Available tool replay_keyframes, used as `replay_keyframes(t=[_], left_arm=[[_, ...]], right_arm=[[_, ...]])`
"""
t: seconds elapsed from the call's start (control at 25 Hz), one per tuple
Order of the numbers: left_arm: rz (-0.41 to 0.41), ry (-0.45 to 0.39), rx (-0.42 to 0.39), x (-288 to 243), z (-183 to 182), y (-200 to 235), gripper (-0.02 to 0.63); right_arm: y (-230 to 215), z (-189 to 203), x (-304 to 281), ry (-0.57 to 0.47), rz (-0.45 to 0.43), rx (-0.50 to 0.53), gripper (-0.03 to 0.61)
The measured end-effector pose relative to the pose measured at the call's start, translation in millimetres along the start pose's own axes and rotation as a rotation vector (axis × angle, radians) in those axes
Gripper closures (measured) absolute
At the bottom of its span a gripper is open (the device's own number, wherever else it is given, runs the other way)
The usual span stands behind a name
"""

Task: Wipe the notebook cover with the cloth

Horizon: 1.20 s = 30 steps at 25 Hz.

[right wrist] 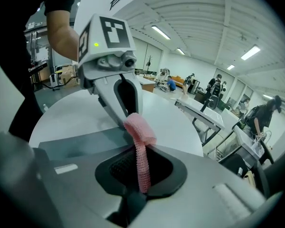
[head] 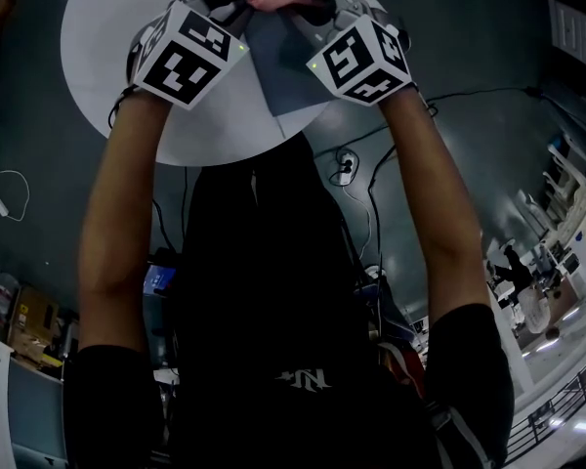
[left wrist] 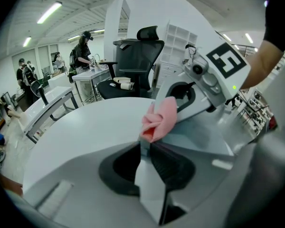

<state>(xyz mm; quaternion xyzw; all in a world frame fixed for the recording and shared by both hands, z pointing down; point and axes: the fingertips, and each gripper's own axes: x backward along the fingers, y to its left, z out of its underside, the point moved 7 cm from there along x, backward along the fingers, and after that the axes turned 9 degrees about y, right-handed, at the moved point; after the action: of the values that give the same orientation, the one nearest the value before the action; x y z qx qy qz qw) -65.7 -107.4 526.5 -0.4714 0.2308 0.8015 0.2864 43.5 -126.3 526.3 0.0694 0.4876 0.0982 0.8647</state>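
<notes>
Left fingers clamp notebook | right fingers pinch cloth (grips hidden in head view)

Nothing here can be read as a word or a number. The nearest thing to print is a small white mark on the person's black shirt, low in the middle of the head view, and it is too blurred to make out. The left marker cube and the right marker cube, at the top of that view, carry only black-and-white square patterns, no letters or digits. The room behind, in both gripper views, shows no legible sign or label.
</notes>
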Motion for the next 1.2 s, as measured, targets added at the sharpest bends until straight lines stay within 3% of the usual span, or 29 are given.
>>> replay_keyframes(t=[0.52,0.92,1.12,1.2], left_arm=[[0.004,-0.003,-0.003,-1.7,9.5,-6.4,0.545],[0.006,-0.004,0.0,-2.6,7.8,-7.2,0.545],[0.007,-0.007,-0.005,-2.2,7.3,-5.7,0.545],[0.008,-0.009,-0.004,-1.5,7.6,-5.7,0.545]], right_arm=[[94.7,50.6,51.6,0.052,-0.06,-0.04,0.548],[143.1,76.1,82.3,0.107,-0.119,-0.062,0.548],[170.4,91.6,88.6,0.181,-0.227,-0.097,0.548],[174.7,89.7,98.2,0.145,-0.243,-0.153,0.548]])
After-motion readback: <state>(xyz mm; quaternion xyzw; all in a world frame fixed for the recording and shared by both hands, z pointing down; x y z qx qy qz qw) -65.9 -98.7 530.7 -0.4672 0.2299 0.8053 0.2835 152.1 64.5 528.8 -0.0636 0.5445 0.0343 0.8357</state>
